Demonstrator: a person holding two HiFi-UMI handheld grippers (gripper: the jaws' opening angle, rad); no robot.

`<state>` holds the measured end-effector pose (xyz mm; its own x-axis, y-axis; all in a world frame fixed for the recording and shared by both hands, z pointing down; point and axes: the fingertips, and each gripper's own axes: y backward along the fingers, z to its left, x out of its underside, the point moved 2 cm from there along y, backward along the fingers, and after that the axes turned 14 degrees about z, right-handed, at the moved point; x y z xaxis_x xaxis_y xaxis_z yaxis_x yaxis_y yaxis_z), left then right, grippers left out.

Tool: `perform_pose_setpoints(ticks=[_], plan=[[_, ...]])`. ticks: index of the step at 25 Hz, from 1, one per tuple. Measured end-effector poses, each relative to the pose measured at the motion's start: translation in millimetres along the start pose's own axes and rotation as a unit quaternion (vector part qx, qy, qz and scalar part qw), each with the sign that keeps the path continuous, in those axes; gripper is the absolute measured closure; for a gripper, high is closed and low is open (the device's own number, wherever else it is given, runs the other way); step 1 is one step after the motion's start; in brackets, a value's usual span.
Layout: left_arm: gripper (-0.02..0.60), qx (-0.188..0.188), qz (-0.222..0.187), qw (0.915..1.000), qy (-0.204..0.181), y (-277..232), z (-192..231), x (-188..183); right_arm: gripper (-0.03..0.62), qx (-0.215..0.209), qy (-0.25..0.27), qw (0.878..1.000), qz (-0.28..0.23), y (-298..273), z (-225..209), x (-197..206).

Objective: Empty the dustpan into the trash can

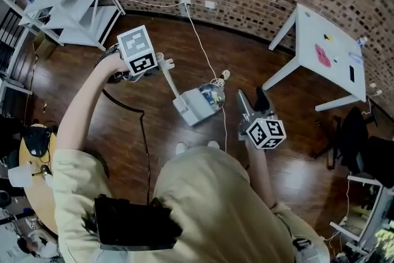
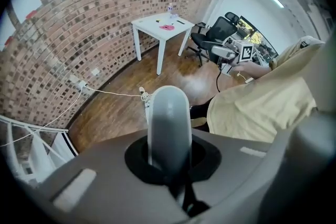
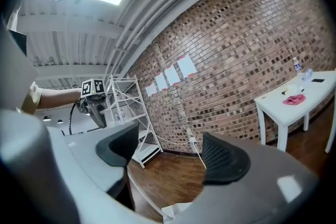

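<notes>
my left hand-held gripper (image 1: pixel 157 63): pinching dustpan handle (image 2: pixel 168 123); the clamp reads only in left gripper view
my right hand-held gripper (image 3: pixel 173 157): spread, nothing between
dustpan (image 1: pixel 192 106): at handle's low end, just beside trash can (image 1: pixel 213 95); can shows only in head view
table (image 1: pixel 326 52): far, by brick wall

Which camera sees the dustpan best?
The head view: it shows the whole dustpan, pan and long handle, next to the shiny trash can. The left gripper view shows only its grey handle close up. The right gripper view shows at most a pale corner at the bottom edge.
</notes>
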<state>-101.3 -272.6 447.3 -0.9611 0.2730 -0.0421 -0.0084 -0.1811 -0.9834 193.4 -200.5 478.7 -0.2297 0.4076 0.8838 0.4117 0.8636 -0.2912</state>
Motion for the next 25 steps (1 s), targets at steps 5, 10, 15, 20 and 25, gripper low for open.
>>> perform_pose_setpoints(ticks=[5, 10, 15, 20, 25], plan=[[0.581, -0.023, -0.017, 0.9993, 0.022, 16, -20, 51, 0.229, -0.030, 0.016, 0.999, 0.014, -18, 34, 5], [0.581, -0.039, -0.043, 0.9946, 0.086, 22, -28, 103, 0.229, -0.045, 0.020, 0.998, 0.028, -29, 45, 14], [0.581, -0.057, -0.077, 0.9837, 0.152, 11, -29, 152, 0.229, -0.050, 0.021, 0.998, 0.038, -35, 53, 21], [0.581, -0.053, -0.104, 0.9641, 0.239, -30, -28, 183, 0.229, -0.056, 0.020, 0.997, 0.053, -39, 57, 31], [0.581, -0.057, -0.123, 0.9455, 0.296, -81, -27, 184, 0.229, -0.064, 0.025, 0.995, 0.067, -45, 64, 39]])
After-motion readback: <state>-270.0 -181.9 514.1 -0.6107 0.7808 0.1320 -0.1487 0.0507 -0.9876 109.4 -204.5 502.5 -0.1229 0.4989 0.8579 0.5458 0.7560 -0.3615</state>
